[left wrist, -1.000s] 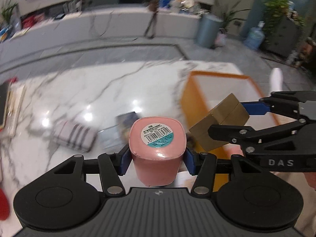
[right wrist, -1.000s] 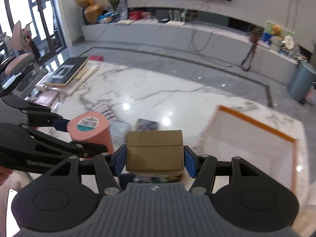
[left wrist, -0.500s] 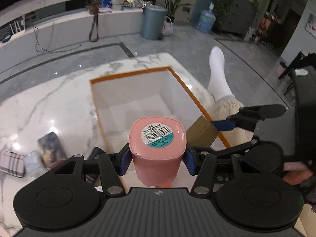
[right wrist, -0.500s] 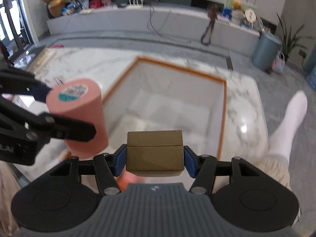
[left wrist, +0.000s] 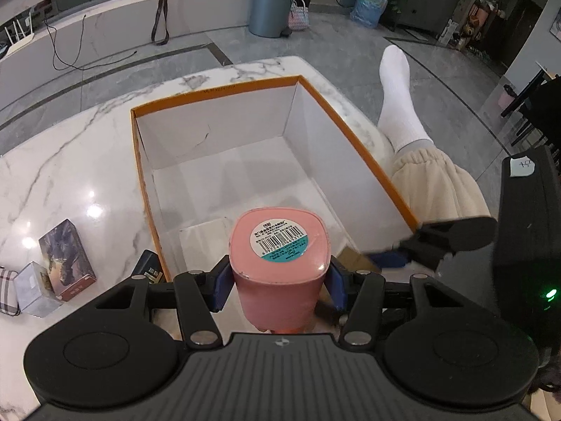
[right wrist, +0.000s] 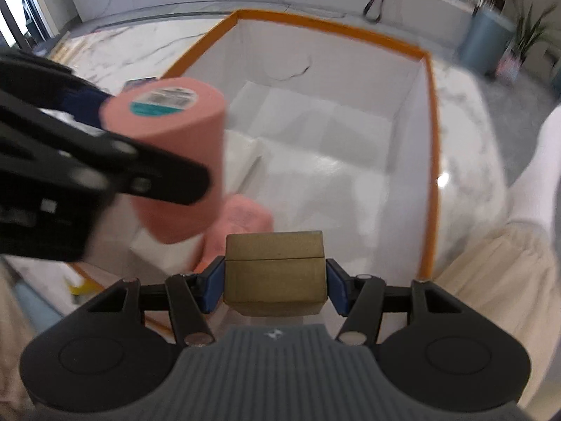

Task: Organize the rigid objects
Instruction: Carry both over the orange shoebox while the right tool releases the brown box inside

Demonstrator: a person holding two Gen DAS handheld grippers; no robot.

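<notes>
**Both claws loaded above the orange-rimmed box**

Left claw (left wrist: pixel 278 282) clamped on a pink container (left wrist: pixel 280 263), blue pads pressed to its two sides, barcode label facing up. Right claw (right wrist: pixel 274 282) gripping a tan cardboard box (right wrist: pixel 274 273) squarely between its pads. Both poised over the near end of an open orange-rimmed box (left wrist: pixel 354 140) with white walls and floor.

Box standing on a white marble counter (left wrist: pixel 63 161). Beside it, to the left, a few small cartons (left wrist: pixel 65 256) and a checked pouch (left wrist: pixel 7 291). Beyond: grey floor, a grey bin (left wrist: pixel 271 5), a water jug (left wrist: pixel 368 8), potted plants.

Left view alone: the cartons, a white-socked foot (left wrist: pixel 399 98) and beige trouser leg. Right view alone: something pink (right wrist: pixel 245 221) low inside the box, blurred.
</notes>
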